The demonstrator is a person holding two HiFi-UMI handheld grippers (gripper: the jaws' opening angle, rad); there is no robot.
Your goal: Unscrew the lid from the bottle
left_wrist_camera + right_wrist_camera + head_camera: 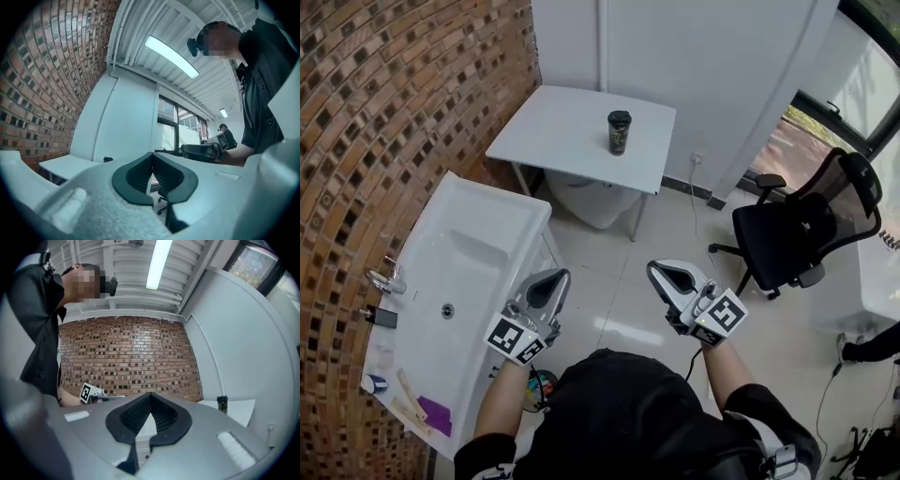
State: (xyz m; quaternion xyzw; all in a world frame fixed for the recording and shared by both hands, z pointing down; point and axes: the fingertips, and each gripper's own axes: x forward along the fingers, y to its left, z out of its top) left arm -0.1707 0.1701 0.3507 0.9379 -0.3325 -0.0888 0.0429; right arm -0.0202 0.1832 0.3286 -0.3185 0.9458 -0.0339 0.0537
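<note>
A dark bottle (619, 132) with a black lid stands upright on a small white table (572, 141) at the far side of the room. It shows small and far off in the right gripper view as the bottle (222, 404). My left gripper (555, 279) and right gripper (667, 275) are both held near my body, far short of the table. Both are shut with nothing between the jaws. In the left gripper view the left gripper (152, 157) points toward a window, with the bottle only a dark speck (108, 159) on the table.
A white sink (455, 300) with a tap (386, 278) stands against the brick wall on the left. A black office chair (802, 230) is on the right. A white bin (591, 199) sits under the table. White tiled floor lies between me and the table.
</note>
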